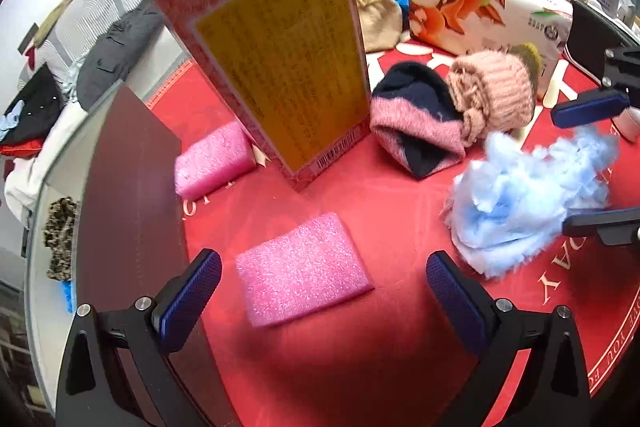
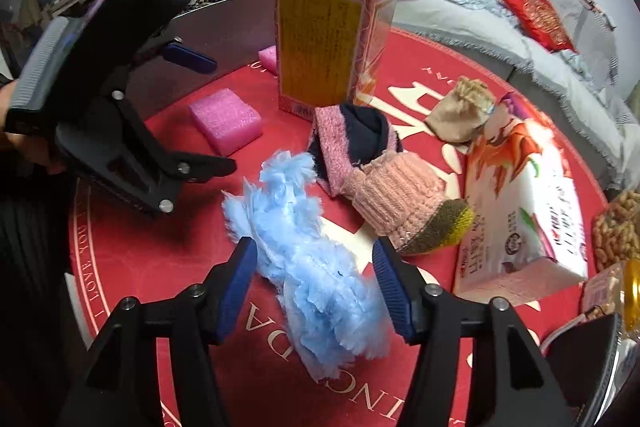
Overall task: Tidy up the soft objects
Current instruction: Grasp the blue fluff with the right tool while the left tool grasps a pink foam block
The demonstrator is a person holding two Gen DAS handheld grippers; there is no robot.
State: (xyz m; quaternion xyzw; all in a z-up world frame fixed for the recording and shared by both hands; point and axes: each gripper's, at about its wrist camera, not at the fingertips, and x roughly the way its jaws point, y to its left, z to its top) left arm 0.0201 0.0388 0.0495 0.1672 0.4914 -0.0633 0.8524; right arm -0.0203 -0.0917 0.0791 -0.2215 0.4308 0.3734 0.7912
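A fluffy light-blue piece point(image 2: 316, 267) lies on the red cloth between the pads of my right gripper point(image 2: 316, 279), whose jaws stand open around it without pressing. In the left wrist view that right gripper point(image 1: 560, 169) straddles the same blue fluff point(image 1: 520, 199). My left gripper point(image 1: 324, 291) hangs wide open over a flat pink foam pad point(image 1: 304, 267), which is untouched. A second pink foam block point(image 1: 212, 159) lies beside the upright box. A navy-and-pink knit piece point(image 2: 356, 139) and a pink knit hat point(image 2: 392, 195) lie together just beyond the fluff. A beige pouch point(image 2: 460, 115) sits farther back.
A tall red-and-yellow box point(image 1: 276, 59) stands upright mid-table. A flowered tissue pack point(image 2: 524, 211) lies at the right, with a jar of peanuts point(image 2: 616, 227) beyond it. The round table's dark rim point(image 1: 132, 167) curves along the left. A sofa with clothes lies behind.
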